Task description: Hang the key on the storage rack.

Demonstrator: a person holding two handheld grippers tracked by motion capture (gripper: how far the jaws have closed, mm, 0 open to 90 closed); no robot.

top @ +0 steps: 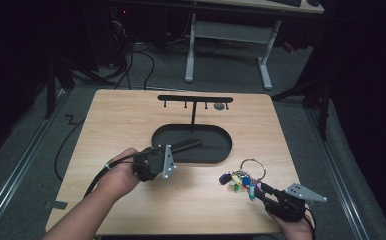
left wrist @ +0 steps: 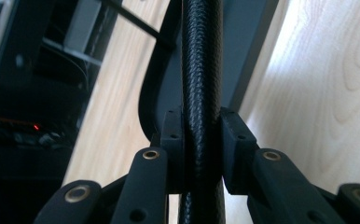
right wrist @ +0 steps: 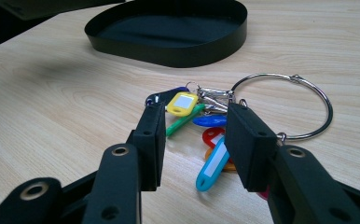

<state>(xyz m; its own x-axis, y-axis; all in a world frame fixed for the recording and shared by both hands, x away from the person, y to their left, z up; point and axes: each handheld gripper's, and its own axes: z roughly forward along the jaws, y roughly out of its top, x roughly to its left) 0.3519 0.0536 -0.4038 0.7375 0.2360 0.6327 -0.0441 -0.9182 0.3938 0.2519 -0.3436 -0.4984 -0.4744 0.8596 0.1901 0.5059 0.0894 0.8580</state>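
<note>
A bunch of keys with coloured tags point(top: 236, 181) on a large metal ring point(top: 253, 167) lies flat on the wooden table at the front right. My right gripper point(top: 257, 191) rests just in front of it, open. In the right gripper view the tags point(right wrist: 206, 121) lie between the spread pads of the right gripper point(right wrist: 194, 126), which do not press on them, and the ring point(right wrist: 308, 93) lies to the right. My left gripper point(top: 181, 148) reaches over the near rim of the black oval tray point(top: 216, 150). In the left gripper view the left gripper point(left wrist: 201, 135) is shut on a black braided tube point(left wrist: 201, 56).
A black T-shaped hanger point(top: 195, 99) with small hooks stands on a post rising from the tray; a small grey item point(top: 220, 106) hangs at its right end. Bare wood lies between the two hands. Beyond the table are a desk frame and cables on the floor.
</note>
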